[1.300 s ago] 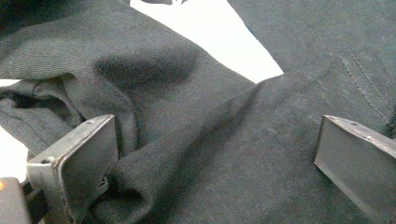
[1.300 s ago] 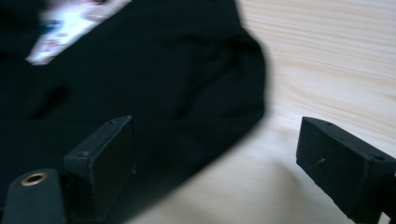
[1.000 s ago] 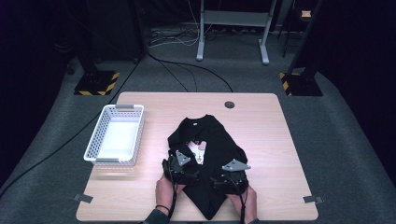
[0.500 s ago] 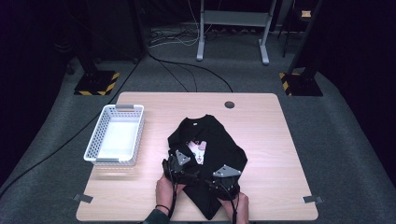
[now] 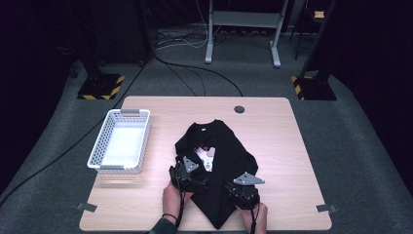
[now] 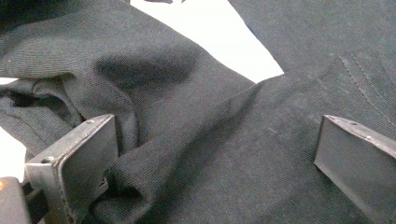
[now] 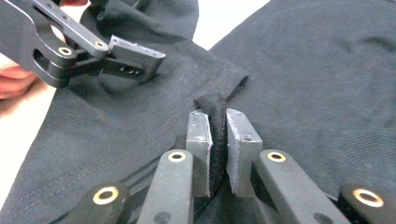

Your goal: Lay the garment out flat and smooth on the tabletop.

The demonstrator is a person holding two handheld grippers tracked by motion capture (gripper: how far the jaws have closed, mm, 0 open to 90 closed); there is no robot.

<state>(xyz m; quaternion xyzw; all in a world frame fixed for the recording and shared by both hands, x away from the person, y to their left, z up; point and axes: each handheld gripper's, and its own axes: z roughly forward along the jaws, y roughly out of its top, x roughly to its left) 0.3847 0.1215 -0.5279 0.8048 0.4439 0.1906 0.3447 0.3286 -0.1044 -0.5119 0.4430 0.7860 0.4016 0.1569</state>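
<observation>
Black T-shirt [image 5: 220,161] lying half-folded at the near middle of table [image 5: 272,126], beside white basket [image 5: 120,141]. Right gripper [image 7: 217,140] jaws just closed, now pinching a raised fold of the cloth: grip taken, ready for lifting or folding. Left gripper [image 6: 215,154] jaws wide, straddling fabric without pinching. Pinched fold plain in right gripper view; indistinct from high view.

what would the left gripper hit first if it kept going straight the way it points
Most likely the black shirt. The left gripper has its jaws open with the dark cloth spread right ahead between them; a raised fold lies by one jaw. Depth is hard to judge.
</observation>
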